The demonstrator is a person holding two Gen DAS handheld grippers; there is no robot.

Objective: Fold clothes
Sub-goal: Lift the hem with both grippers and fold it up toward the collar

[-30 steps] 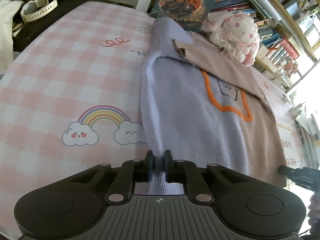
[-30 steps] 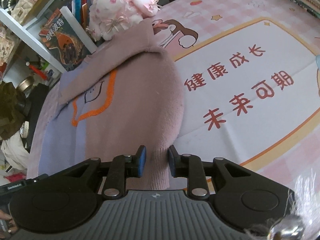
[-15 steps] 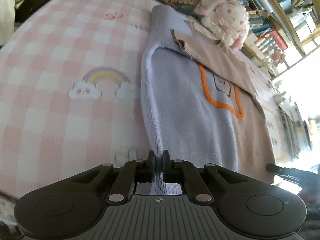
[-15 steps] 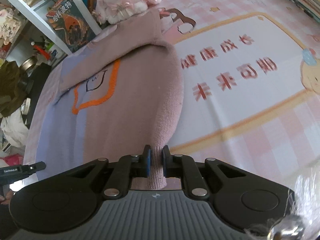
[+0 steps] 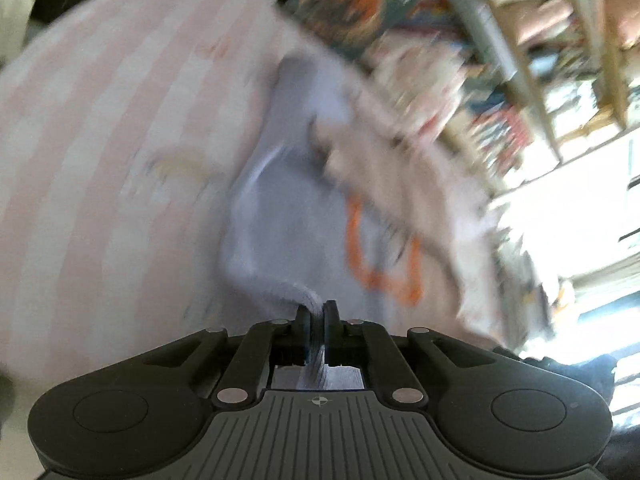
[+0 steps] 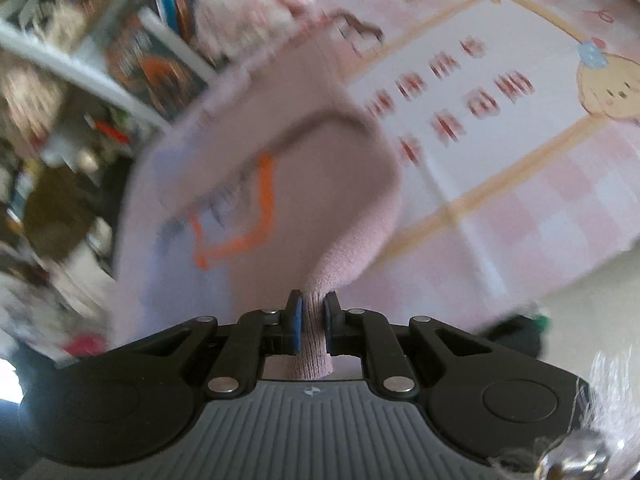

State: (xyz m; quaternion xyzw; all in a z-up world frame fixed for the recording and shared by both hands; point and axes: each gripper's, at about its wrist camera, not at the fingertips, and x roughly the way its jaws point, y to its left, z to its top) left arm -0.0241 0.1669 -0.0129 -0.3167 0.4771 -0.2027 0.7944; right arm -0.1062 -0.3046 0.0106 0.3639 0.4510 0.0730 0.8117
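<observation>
Left gripper clamped on the lavender hem of the sweater; right gripper clamped on its pink hem. Sweater lies on the checked pink cloth, near edge lifted. Only the right view shows the printed panel with red characters. Bookshelves at the far side, blurred. Plush toy beyond the sweater.

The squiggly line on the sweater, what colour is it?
Orange. The outline is stitched on the sweater; it shows best in the right wrist view.
</observation>
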